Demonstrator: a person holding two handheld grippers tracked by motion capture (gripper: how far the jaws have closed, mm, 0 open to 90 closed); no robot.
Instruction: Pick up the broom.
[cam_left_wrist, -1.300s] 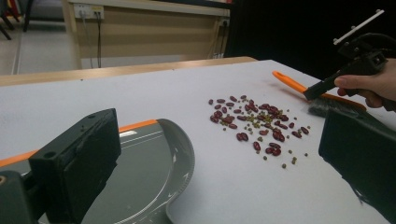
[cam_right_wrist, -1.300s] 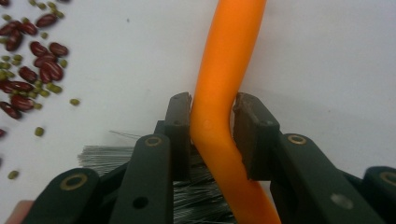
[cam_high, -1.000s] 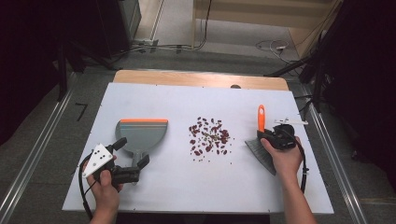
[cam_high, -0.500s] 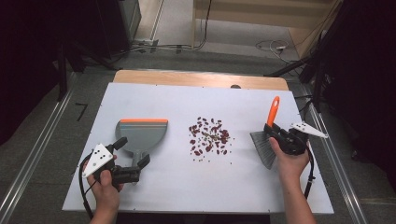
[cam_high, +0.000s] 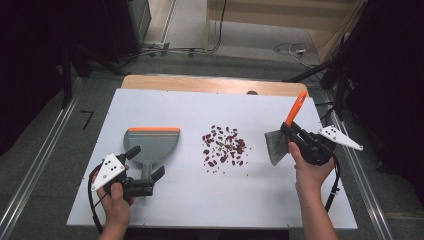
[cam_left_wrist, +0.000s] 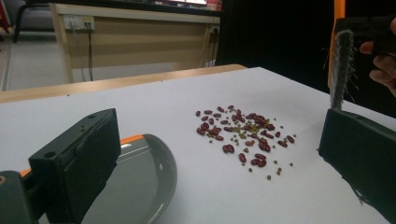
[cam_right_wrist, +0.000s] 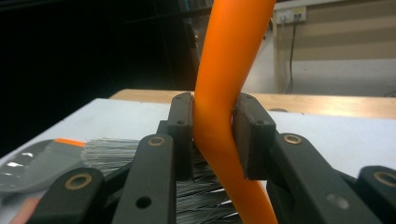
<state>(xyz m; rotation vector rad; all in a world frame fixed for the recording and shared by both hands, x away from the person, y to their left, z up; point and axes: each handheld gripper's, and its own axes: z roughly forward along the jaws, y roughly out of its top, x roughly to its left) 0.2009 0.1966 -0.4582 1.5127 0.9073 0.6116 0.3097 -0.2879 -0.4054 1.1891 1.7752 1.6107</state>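
Note:
A grey dustpan (cam_high: 151, 143) with an orange lip lies left of centre on the white table; its handle points toward me. My left gripper (cam_high: 146, 161) stands open, one jaw on each side of that handle without pressing it. In the left gripper view the dustpan (cam_left_wrist: 140, 186) lies low at the left, under the left jaw. A scatter of red beans and small green bits (cam_high: 223, 146) lies mid-table (cam_left_wrist: 240, 133). My right gripper (cam_high: 292, 131) is shut on the orange handle of a brush (cam_right_wrist: 219, 93), held above the table right of the beans, grey bristles (cam_high: 275, 142) hanging down-left.
The white tabletop (cam_high: 250, 200) ends at a wooden strip (cam_high: 210, 85) at the far side. Metal rails run along both sides (cam_high: 35, 170). Cables lie on the floor (cam_high: 290, 49) beyond the table. A small dark hole (cam_high: 252, 92) sits near the far edge.
The right hand has lifted the brush off the table and swung its handle upright, with the bristles now off the surface. The left hand and the dustpan have not moved.

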